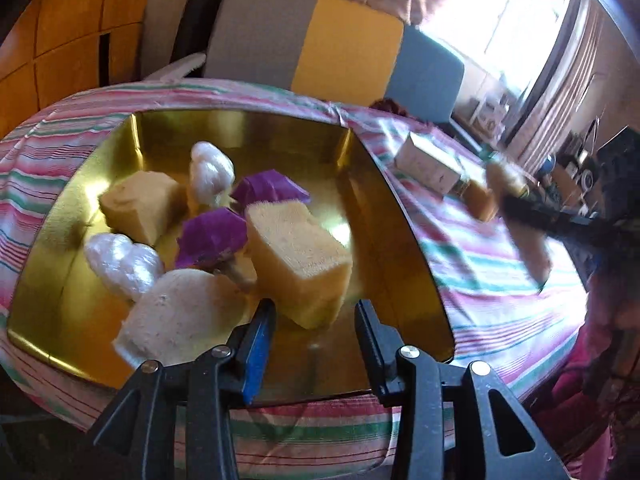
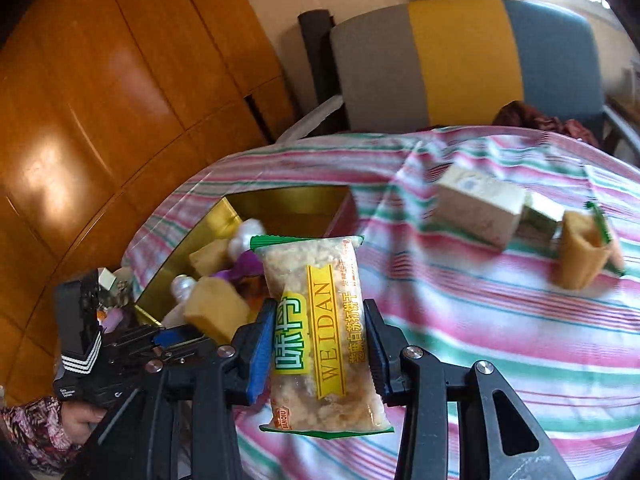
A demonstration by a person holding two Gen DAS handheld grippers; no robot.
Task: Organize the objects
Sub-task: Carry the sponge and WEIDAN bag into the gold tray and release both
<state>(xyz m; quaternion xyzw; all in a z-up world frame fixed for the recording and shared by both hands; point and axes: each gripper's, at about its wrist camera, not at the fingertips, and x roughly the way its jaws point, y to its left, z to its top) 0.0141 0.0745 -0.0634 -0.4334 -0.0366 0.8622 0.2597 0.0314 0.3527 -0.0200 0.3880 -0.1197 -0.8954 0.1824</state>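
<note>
Our right gripper [image 2: 318,350] is clamped on the cracker packet [image 2: 320,332], carried above the striped cloth [image 2: 500,340]. Our left gripper [image 1: 316,334] stands slightly apart and empty over the gold tray [image 1: 400,248], just short of a yellow sponge block [image 1: 300,256].

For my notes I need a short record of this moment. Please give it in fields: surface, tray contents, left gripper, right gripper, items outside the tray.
surface: striped cloth
tray contents: gold tray with cake pieces and purple wrappers
left gripper: open, nothing held, over the tray
right gripper: shut on snack packet
items outside the tray: white box
</note>
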